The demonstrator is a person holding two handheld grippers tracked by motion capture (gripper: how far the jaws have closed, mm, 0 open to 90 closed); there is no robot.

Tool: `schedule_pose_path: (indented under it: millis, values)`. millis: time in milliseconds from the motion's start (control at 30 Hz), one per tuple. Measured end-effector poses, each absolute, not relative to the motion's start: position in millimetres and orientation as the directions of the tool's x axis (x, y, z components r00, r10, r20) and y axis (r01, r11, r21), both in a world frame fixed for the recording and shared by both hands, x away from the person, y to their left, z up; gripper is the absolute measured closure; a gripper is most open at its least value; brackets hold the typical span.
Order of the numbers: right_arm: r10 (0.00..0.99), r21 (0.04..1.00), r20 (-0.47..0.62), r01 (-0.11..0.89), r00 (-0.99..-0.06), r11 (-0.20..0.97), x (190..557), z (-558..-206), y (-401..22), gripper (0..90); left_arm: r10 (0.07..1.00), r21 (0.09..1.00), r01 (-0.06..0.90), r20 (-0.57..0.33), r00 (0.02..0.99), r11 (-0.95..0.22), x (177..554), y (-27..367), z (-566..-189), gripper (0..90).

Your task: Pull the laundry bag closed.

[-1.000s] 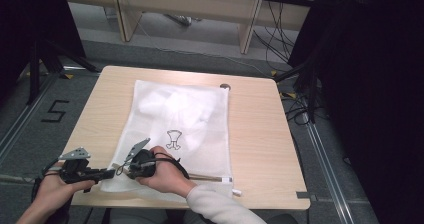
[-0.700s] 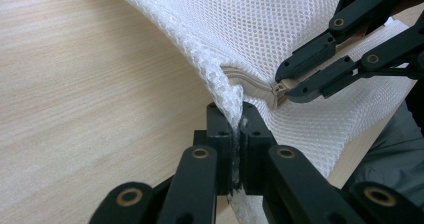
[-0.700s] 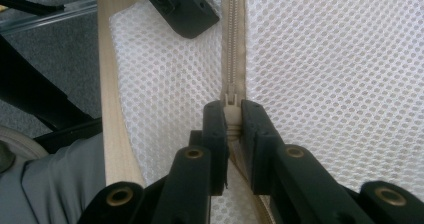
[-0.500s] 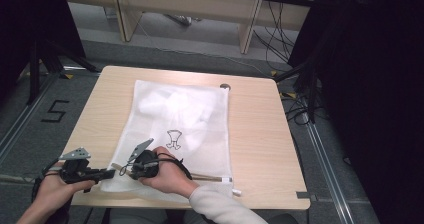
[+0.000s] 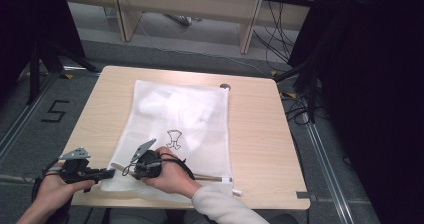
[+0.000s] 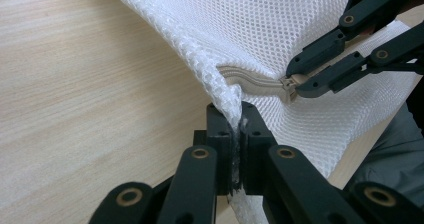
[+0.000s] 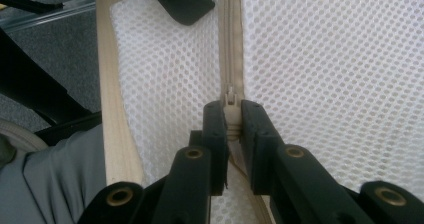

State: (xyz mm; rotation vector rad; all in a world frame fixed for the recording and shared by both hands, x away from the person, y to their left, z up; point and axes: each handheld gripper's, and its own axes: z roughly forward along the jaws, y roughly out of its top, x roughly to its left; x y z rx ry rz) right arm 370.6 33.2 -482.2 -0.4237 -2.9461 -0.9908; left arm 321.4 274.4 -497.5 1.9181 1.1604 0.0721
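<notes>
Left hand-held gripper (image 6: 239,134) pinched mesh bag (image 5: 175,129) corner; right hand-held gripper (image 7: 232,116) clamped zipper pull (image 7: 230,98). Zipper (image 6: 255,79) looked barely started; most travel left.

Nothing has changed: both claws and the mesh bag (image 5: 175,134) lie exactly as before.

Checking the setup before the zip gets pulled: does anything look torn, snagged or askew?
Nothing stands out. The mesh bag lies flat on the table; the left gripper pinches its corner, the right gripper the zipper pull. No tears show.
</notes>
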Motion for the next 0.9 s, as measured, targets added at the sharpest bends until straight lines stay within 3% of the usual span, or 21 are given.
schedule_pose_path:
  millis: [900]
  values:
    - [0.267,0.577,0.091,0.269,-0.959,0.771,370.9,-481.6,18.9,82.6,0.755,0.687,0.704,-0.363,0.546,-0.179,322.3,275.6,-498.6,85.5]
